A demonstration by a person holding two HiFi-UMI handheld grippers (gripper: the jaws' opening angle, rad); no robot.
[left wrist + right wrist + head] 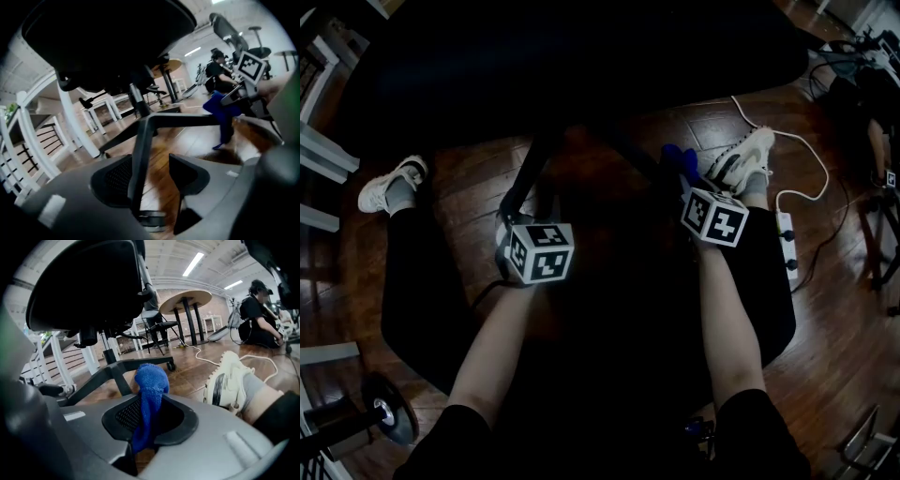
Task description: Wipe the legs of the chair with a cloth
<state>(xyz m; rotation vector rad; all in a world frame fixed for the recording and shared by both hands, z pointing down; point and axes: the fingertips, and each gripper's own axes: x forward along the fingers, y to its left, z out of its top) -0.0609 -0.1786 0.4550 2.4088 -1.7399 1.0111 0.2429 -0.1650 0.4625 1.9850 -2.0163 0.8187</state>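
Observation:
The black office chair's seat (581, 56) fills the top of the dim head view, its base legs (530, 178) spreading below over the wooden floor. My left gripper (517, 214) stands open around one black leg (142, 145), which runs up between the jaws close against the left pad (112, 180); floor shows between the leg and the right pad. My right gripper (689, 186) is shut on a blue cloth (151, 390), bunched above the jaws just short of another leg (101, 376). The cloth (222, 110) also shows in the left gripper view.
The person's white shoes (391, 185) (742, 157) flank the chair base. A white power strip with its cable (787, 239) lies right. A weight disc (389, 417) sits at the lower left. White railings (70, 117), a round table (185, 298) and another person (258, 315) stand beyond.

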